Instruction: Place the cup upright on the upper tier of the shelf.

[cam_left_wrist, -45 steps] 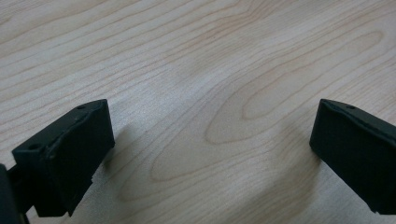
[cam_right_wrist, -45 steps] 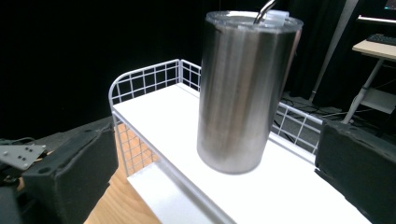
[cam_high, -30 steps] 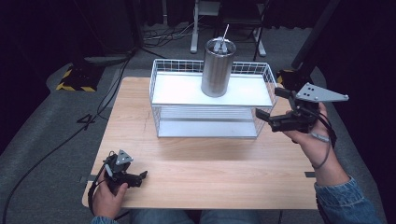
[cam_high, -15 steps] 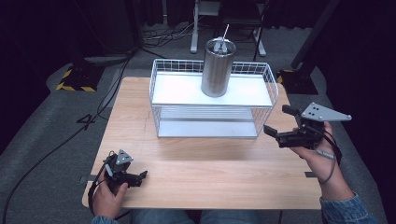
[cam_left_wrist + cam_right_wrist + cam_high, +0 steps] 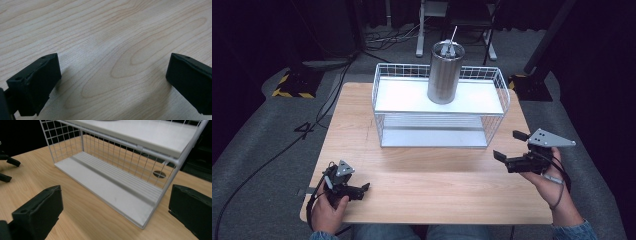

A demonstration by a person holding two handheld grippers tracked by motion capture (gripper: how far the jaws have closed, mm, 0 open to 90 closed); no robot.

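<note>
- Here we see a tall shiny metal cup [image 5: 445, 75] with a lid and a thin straw. It stands upright on the white top shelf of a white wire rack [image 5: 439, 131].
- The rack sits at the far middle of a light wooden table [image 5: 432, 180]. Its low white shelf [image 5: 107, 188] has nothing on it.
- The right gripper [image 5: 508, 145] is in the person's right hand [image 5: 552, 180], near the rack's right end but not touching it. Its black jaws are wide apart and hold nothing.
- The left gripper [image 5: 362, 189] rests low at the near left corner of the table, well apart from the rack. Its jaws are also wide apart, with bare wood between them.
</note>
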